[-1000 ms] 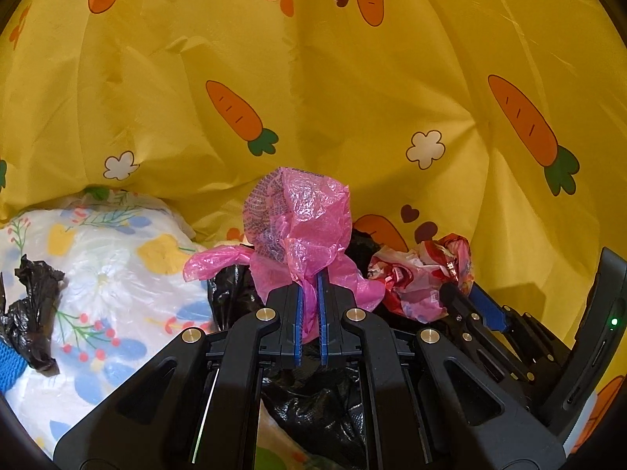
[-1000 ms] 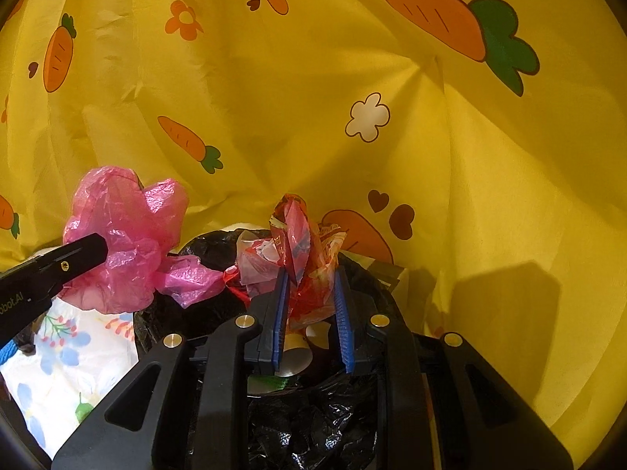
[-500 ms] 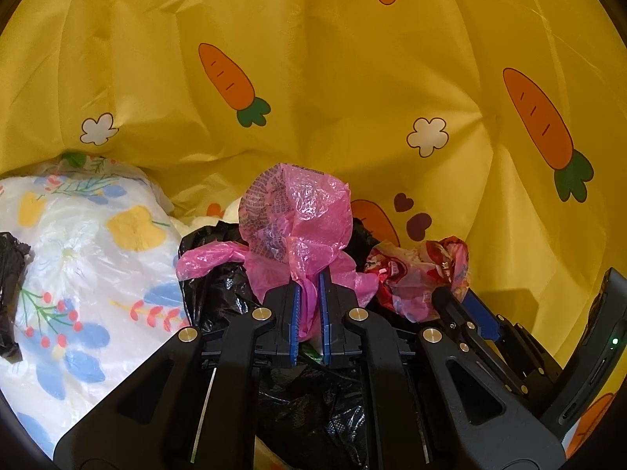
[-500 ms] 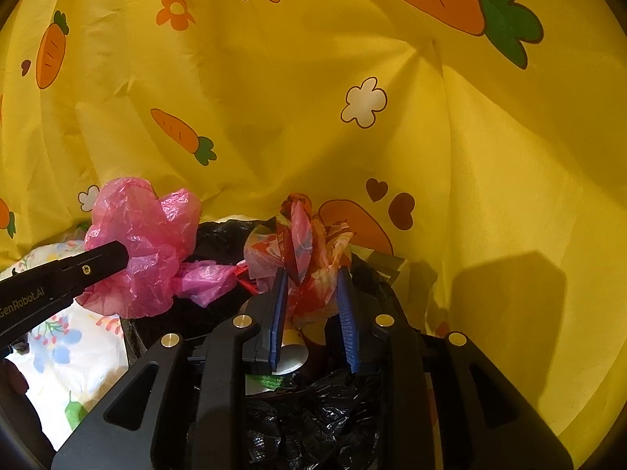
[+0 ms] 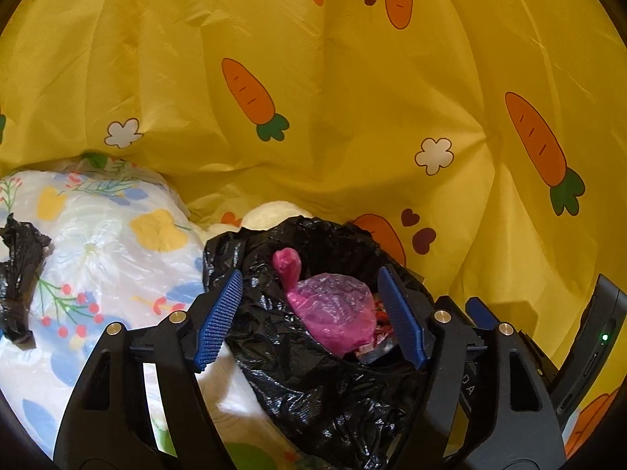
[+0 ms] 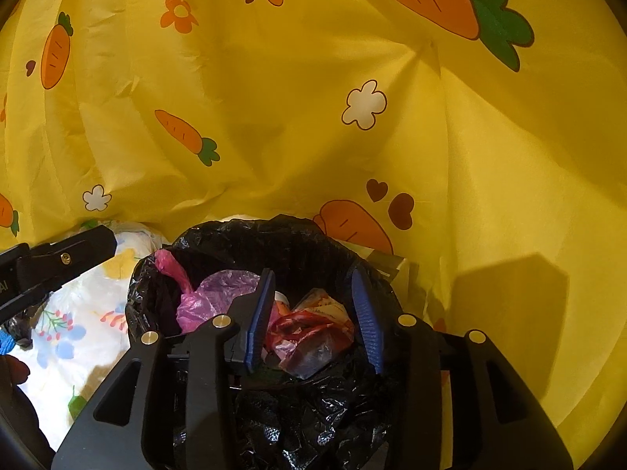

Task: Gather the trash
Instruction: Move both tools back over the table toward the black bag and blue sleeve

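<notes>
The pink plastic bag lies inside the black trash bag, its twisted end poking up toward the far rim. Just beside it, on the right, sits a red and white crumpled wrapper, also down in the trash bag with other scraps around it. Both pieces rest loose on the pile, touched by neither claw, so this pair of items looks collected.

The left gripper hangs right over the mouth of the trash bag, its blue-padded jaws spread wide with the pink bag seen between them. The right gripper hovers next to it over the same opening, jaws likewise apart and empty, framing the wrapper below. Both point forward and down into the trash bag, close side by side; the left one's black body shows at the edge of the right wrist view.

The trash bag stands open against a yellow carrot-print cloth that drapes behind and to the right. To its left lies a white flowered sheet, and on that, well apart from the trash bag, a scrap of crumpled black plastic, probably the next piece to fetch.
</notes>
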### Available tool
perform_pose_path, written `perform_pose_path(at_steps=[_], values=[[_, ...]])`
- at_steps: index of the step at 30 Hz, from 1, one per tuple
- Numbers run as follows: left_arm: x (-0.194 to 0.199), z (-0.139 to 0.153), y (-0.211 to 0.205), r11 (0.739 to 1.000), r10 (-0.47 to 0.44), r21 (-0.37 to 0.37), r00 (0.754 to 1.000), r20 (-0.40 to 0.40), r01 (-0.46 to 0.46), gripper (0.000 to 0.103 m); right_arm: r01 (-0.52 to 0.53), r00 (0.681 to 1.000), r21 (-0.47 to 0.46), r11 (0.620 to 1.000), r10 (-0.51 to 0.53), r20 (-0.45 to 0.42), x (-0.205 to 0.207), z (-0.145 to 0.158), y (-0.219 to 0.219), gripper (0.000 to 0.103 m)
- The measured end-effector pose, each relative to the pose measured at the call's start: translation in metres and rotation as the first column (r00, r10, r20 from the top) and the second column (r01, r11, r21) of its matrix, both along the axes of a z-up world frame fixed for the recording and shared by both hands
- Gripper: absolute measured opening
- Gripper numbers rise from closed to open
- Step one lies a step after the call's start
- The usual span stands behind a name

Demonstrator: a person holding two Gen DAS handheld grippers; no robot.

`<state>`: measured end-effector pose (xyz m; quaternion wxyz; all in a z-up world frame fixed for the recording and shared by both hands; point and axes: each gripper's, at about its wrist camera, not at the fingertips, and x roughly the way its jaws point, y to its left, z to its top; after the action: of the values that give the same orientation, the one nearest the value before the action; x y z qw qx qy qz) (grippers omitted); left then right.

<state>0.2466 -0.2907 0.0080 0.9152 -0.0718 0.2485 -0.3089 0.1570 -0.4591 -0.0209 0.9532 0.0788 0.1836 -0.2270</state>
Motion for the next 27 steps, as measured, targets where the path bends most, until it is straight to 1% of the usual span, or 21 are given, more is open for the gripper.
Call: perform_pose_path(at_steps=[3,4,6,8,10,14,15,18,20,22,25,27], values=[[-0.01,0.004,0.015,0.997,0.069,0.036,0.997,0.031,-0.07,0.08,-0.013,1.0,0.002,1.0,0.013,-0.001,-0.003,0.001,0.005,0.048],[-0.013,0.005,0.022,0.994,0.094,0.047,0.995,0.036,-0.096,0.082,-0.017,1.0,0.002,1.0,0.017,0.001,-0.005,0.002,0.007,0.051],[-0.021,0.007,0.036,0.99,0.132,0.049,0.99,0.043,-0.134,0.086,-0.025,1.0,0.002,1.0,0.025,0.008,-0.01,0.003,0.013,0.058],[-0.029,0.009,0.05,0.982,0.173,0.064,0.983,0.052,-0.177,0.089,-0.027,1.0,-0.004,1.0,0.027,0.014,-0.015,0.005,0.018,0.072],[-0.036,0.01,0.062,0.97,0.221,0.09,0.973,0.061,-0.226,0.091,-0.032,0.999,-0.004,0.999,0.032,0.023,-0.022,0.008,0.024,0.079],[-0.053,0.011,0.091,0.947,0.291,0.118,0.954,0.069,-0.298,0.092,-0.06,0.998,-0.017,0.998,0.06,0.025,-0.032,0.014,0.041,0.086],[-0.058,0.011,0.099,0.94,0.313,0.121,0.947,0.075,-0.32,0.092,-0.07,0.997,-0.024,0.997,0.07,0.026,-0.035,0.015,0.047,0.086],[-0.071,0.011,0.123,0.911,0.377,0.142,0.921,0.095,-0.387,0.092,-0.109,0.993,-0.034,0.993,0.11,0.033,-0.043,0.02,0.063,0.087],[-0.079,0.01,0.143,0.892,0.414,0.149,0.904,0.108,-0.427,0.092,-0.15,0.988,-0.02,0.989,0.15,0.037,-0.048,0.022,0.074,0.087],[-0.087,0.01,0.164,0.864,0.463,0.162,0.878,0.119,-0.477,0.092,-0.188,0.982,-0.011,0.982,0.188,0.032,-0.05,0.023,0.086,0.088],[-0.098,0.009,0.198,0.809,0.544,0.181,0.829,0.132,-0.559,0.092,-0.242,0.97,-0.019,0.97,0.242,0.025,-0.052,0.025,0.11,0.088],[-0.104,0.009,0.221,0.784,0.581,0.179,0.804,0.125,-0.594,0.092,-0.277,0.961,-0.016,0.961,0.278,0.016,-0.052,0.025,0.126,0.088]])
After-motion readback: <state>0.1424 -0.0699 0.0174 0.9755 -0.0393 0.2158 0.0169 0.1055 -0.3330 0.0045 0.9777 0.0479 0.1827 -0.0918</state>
